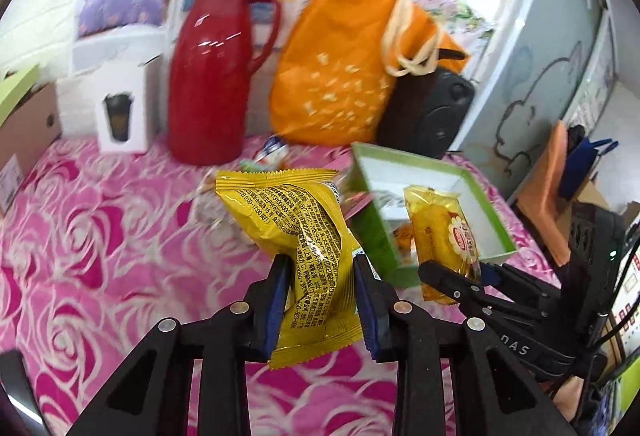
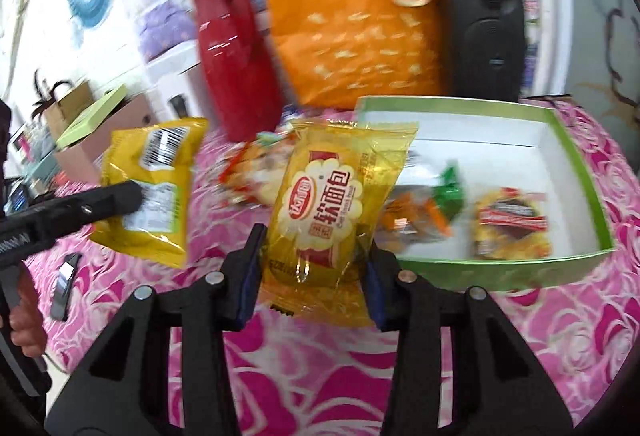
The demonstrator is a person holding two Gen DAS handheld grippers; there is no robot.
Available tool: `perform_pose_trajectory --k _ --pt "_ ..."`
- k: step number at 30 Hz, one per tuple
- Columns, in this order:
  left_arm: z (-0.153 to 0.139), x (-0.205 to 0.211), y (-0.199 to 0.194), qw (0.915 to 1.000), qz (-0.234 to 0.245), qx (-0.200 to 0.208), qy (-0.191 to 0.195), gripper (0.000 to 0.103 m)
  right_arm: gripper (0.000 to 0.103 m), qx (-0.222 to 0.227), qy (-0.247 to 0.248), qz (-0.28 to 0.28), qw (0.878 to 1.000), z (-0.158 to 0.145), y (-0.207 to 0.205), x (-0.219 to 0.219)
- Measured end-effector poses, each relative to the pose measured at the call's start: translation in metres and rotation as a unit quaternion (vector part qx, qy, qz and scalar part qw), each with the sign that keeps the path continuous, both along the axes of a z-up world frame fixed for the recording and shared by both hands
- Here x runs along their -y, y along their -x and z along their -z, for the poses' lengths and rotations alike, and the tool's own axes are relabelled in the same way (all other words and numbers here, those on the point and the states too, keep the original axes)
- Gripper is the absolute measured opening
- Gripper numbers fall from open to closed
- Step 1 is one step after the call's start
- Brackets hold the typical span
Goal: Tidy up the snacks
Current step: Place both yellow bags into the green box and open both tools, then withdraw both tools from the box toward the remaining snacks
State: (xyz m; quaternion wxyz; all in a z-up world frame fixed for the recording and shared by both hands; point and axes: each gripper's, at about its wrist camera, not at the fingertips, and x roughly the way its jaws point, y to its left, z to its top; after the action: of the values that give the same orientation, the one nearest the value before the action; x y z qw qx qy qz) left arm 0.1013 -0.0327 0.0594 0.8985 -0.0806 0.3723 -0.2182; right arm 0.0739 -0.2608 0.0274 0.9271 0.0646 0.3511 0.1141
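My left gripper (image 1: pixel 322 264) is shut on a crumpled yellow snack packet (image 1: pixel 304 232), held above the pink rose tablecloth; the same yellow packet (image 2: pixel 148 192) shows at the left of the right wrist view. My right gripper (image 2: pixel 316 240) is shut on a clear yellow soft-bread packet (image 2: pixel 324 204), lifted just left of the green box. In the left wrist view that bread packet (image 1: pixel 444 232) hangs over the box's near side. The green-rimmed white box (image 2: pixel 576 172) lies open and holds a few wrapped snacks (image 2: pixel 508 224). More loose snacks (image 2: pixel 256 164) lie on the cloth behind.
Along the back stand a red jug (image 1: pixel 212 76), an orange drawstring bag (image 1: pixel 344 60), a black speaker (image 1: pixel 432 112) and a white cup carton (image 1: pixel 120 108). A cardboard box (image 1: pixel 24 140) sits far left. A dark flat device (image 2: pixel 66 272) lies on the cloth at left.
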Motion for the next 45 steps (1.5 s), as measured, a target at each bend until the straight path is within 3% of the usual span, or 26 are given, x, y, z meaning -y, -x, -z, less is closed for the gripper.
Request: perform_pose_trajectory --k 5,11,17,23,25,26,27,28,29,32,38,45 --pt "-0.015 0.051 -0.018 0.9988 0.045 0.017 0.005 0.032 0.046 0.003 0.005 0.075 0.997 -0.001 0.001 0.058" --pt "-0.015 0.124 -0.047 0.9952 0.098 0.006 0.005 0.032 0.046 -0.002 0.004 0.128 0.992 0.006 -0.008 0.112" --pt "-0.005 0.187 -0.075 0.9912 0.131 -0.015 -0.008 0.032 0.046 -0.013 0.000 0.136 0.991 0.021 -0.025 0.145" --pt "0.017 0.219 -0.101 0.9893 0.141 -0.029 -0.025 0.032 0.048 -0.019 0.006 0.112 0.994 0.033 -0.051 0.152" --pt "0.024 0.222 -0.106 0.9897 0.137 -0.028 -0.029 0.034 0.056 -0.024 0.017 0.105 0.994 0.038 -0.056 0.150" --pt "0.027 0.221 -0.108 0.9904 0.132 -0.026 -0.032 0.037 0.070 -0.024 0.028 0.105 0.994 0.040 -0.057 0.148" --pt "0.029 0.219 -0.109 0.9911 0.126 -0.023 -0.036 0.054 0.090 -0.019 0.037 0.105 0.994 0.040 -0.056 0.147" --pt "0.029 0.215 -0.110 0.9918 0.120 -0.022 -0.039 0.075 0.097 -0.011 0.042 0.104 0.994 0.039 -0.054 0.146" --pt "0.028 0.209 -0.109 0.9932 0.107 -0.015 -0.041 0.080 0.102 0.000 0.043 0.102 0.994 0.038 -0.050 0.146" --pt "0.022 0.198 -0.108 0.9951 0.092 0.000 -0.038 0.084 0.102 0.009 0.041 0.109 0.993 0.035 -0.045 0.148" --pt "0.016 0.185 -0.107 0.9963 0.077 -0.006 -0.036 0.085 0.102 -0.002 0.042 0.119 0.992 0.030 -0.042 0.143" --pt "0.004 0.159 -0.089 0.9970 0.074 -0.014 -0.017 0.085 0.102 0.016 0.034 0.109 0.993 0.008 -0.022 0.127"
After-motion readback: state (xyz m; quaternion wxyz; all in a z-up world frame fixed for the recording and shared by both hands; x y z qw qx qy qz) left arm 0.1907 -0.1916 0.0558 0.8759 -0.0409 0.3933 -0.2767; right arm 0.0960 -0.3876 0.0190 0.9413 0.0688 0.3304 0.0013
